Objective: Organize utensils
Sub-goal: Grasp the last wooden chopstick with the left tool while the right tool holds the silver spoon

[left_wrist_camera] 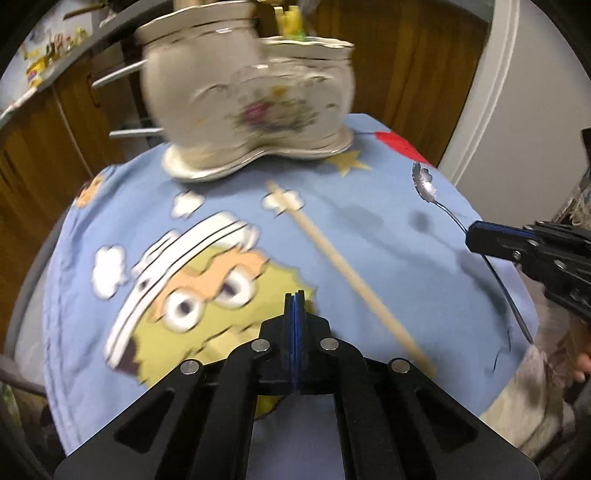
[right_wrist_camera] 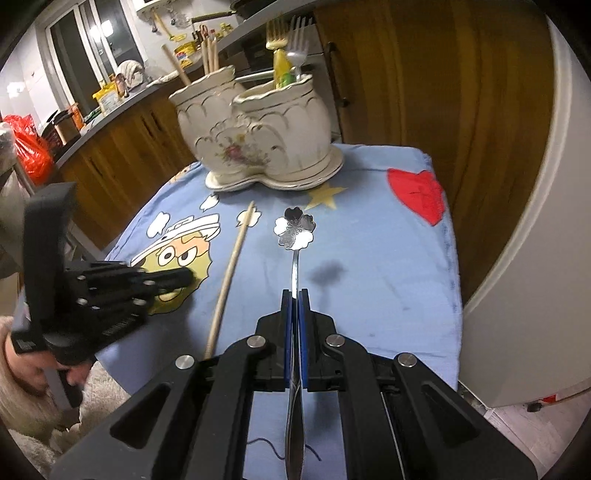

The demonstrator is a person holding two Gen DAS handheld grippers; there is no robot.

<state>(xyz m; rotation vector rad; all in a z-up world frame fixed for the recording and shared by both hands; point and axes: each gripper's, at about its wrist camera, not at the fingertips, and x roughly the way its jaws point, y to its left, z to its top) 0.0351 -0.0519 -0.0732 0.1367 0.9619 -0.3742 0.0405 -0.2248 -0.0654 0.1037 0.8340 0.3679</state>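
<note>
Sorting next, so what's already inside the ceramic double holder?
In the ceramic holder, the left pot holds wooden chopsticks; the right holds a gold fork and silver fork. Their lower ends are hidden.

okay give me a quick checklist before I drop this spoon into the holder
1. Spoon gripped: ok, right gripper is shut on its handle.
2. Spoon off the cloth: ok, its shadow lies apart from it.
3. Holder upright: ok.
4. Room in the right cup: cannot tell, forks already stand there.
5. Left gripper out of the way: ok, shut, empty, off to the side.
6. Chopstick out of the path: ok, flat beside it.
</note>
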